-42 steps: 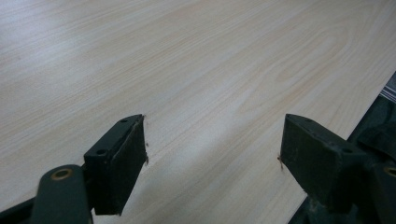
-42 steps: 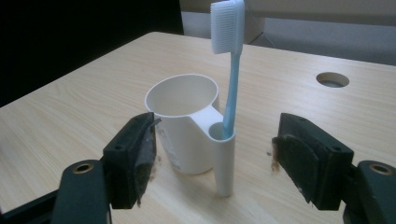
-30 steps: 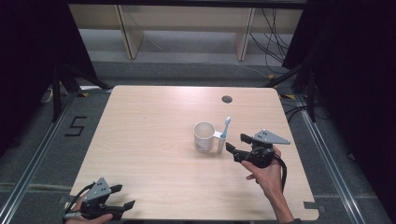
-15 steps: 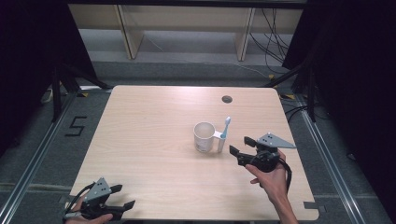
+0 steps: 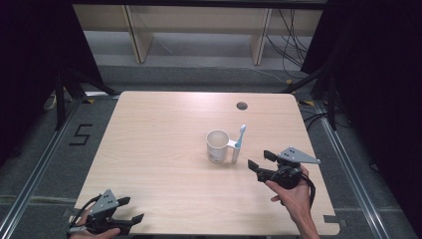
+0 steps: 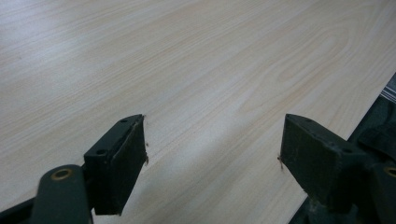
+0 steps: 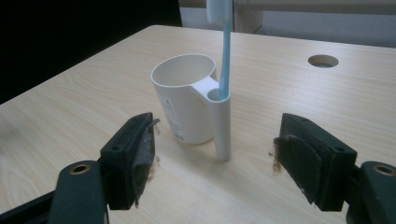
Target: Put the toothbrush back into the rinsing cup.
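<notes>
Pale wood-grain table (image 5: 164, 149), high view first: a white cup (image 5: 217, 146) stands a little right of centre, with a blue toothbrush (image 5: 240, 135) upright in the tube-shaped holder on its side, bristles up. The right gripper (image 5: 260, 160) sits near the cup at about its 4 o'clock, apart from it, jaws spread and aimed toward it, the hand behind. The left gripper (image 5: 130, 210) lies low at the table's 7 o'clock corner, well apart from the cup, jaws spread and holding nothing. A round cable hole (image 5: 242, 105) lies toward 12 o'clock from the cup. Left gripper view: both black jaws stand wide over bare table, the edge at the right — nothing between them. Right gripper view: the jaws are wide open, with the cup (image 7: 184, 95) and its holder tube centred ahead of the gap, and the toothbrush (image 7: 224, 56) rising straight to 12 o'clock. Judgement: the step in hand appears to be the approach to the cup or brush, with no contact made. The next move calls for a short advance and a closing grip on the handle or brush stem, kept square — an off-centre pinch could tip the light cup.
</notes>
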